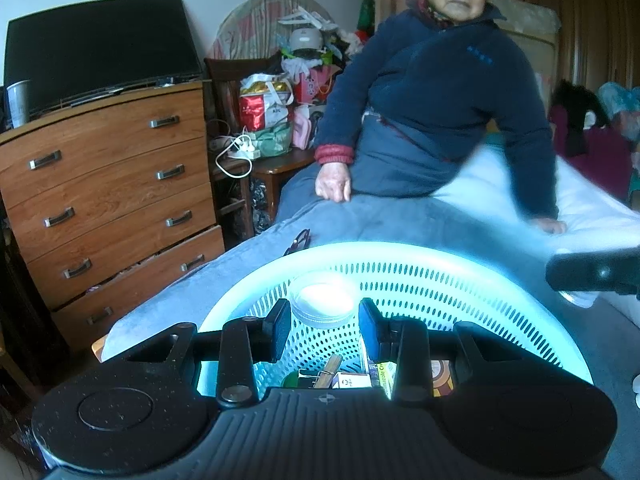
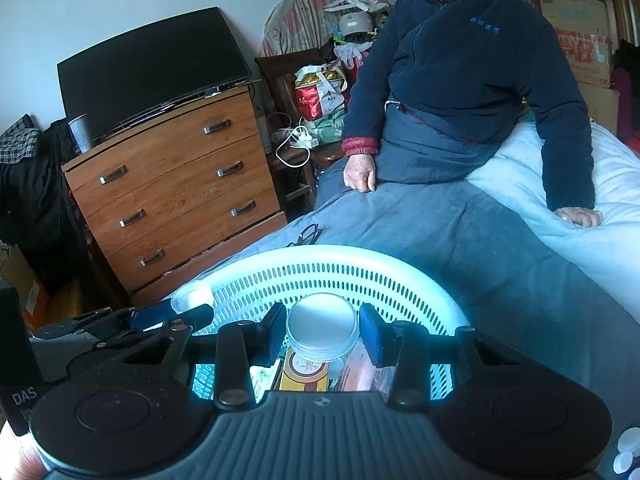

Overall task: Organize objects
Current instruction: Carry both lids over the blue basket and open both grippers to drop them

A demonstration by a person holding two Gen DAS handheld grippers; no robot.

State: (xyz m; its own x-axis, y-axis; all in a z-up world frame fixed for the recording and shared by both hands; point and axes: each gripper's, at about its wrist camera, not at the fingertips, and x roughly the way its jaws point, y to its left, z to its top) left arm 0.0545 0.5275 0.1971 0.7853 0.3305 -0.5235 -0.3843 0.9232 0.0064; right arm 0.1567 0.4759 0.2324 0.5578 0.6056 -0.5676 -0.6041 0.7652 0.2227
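The left tongs (image 1: 325, 326) hang over a round white basket (image 1: 440, 280) full of small holes, and the basket sits on a bed with a gray blanket (image 1: 248, 264). A small clear round tub with a white lid (image 1: 323, 300) sits between the 2 black pads of the left tongs, but there is a gap on each side, so the tongs look released and I cannot tell if they touch it. Down in the basket, near the camera, lie small boxes (image 1: 352, 380) and a wooden clothespin (image 1: 330, 368). The right tongs (image 2: 323, 334) also hang over the same basket (image 2: 360, 264), and a clear round jar with a silver lid (image 2: 322, 330) sits between their pads. The left pad looks like it touches the jar, and the right pad is just beside it, so I cannot tell if the jar is squeezed tight. Under the jar lies a yellow and brown box (image 2: 304, 372). In the right view, the other tongs show at the left rim of the basket with the small tub (image 2: 192, 296) at their tip. A pair of glasses (image 2: 310, 232) lies on the blanket just past the far rim of the basket. A person in a dark blue jacket (image 2: 472, 80) sits on the far side of the bed with one hand (image 2: 360, 176) on a knee. At the far left stands a wooden chest with 4 drawers (image 1: 112, 200), and a black TV (image 1: 100, 48) and a gray cup (image 1: 18, 102) stand on top of it.
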